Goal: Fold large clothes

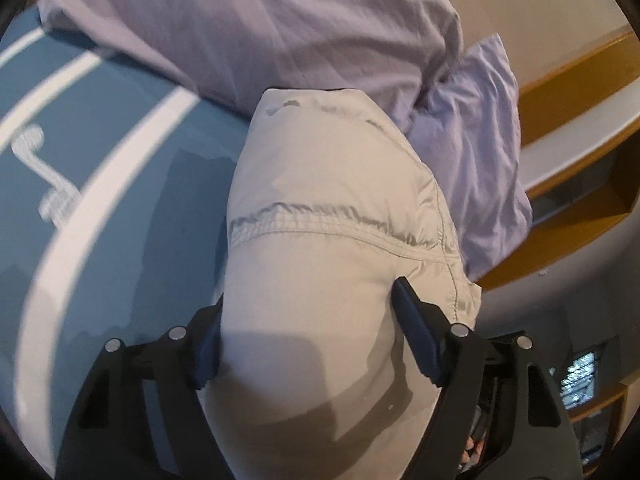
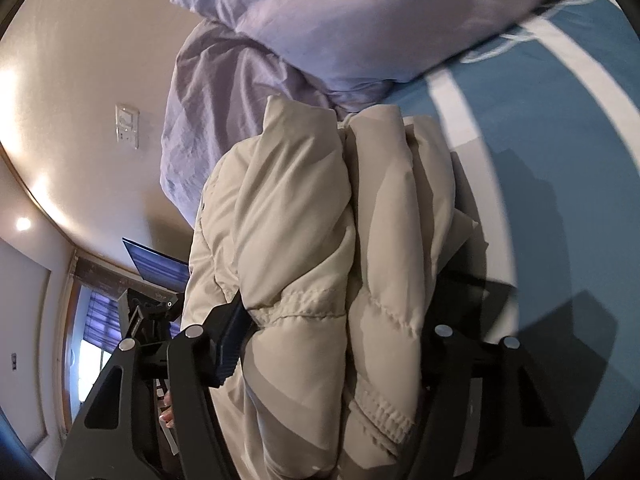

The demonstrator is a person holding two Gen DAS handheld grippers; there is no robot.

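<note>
Only beige jacket [image 1: 328, 248] between both fingers [image 1: 416, 340]

The jacket [image 1: 328, 216] was beige padded cloth with a faint sheen, its quilted seams puckered. The left tool [image 1: 310, 328] and right tool [image 2: 332, 344] were matt black plastic with small shiny metal pins and ribbed dark blue pads. The pillow [image 1: 256, 28] wore creased, matt lilac cloth. The bedspread [image 1: 132, 168] was smooth teal-and-white fabric. The shelf [image 1: 580, 72] looked like satin wood.
</note>
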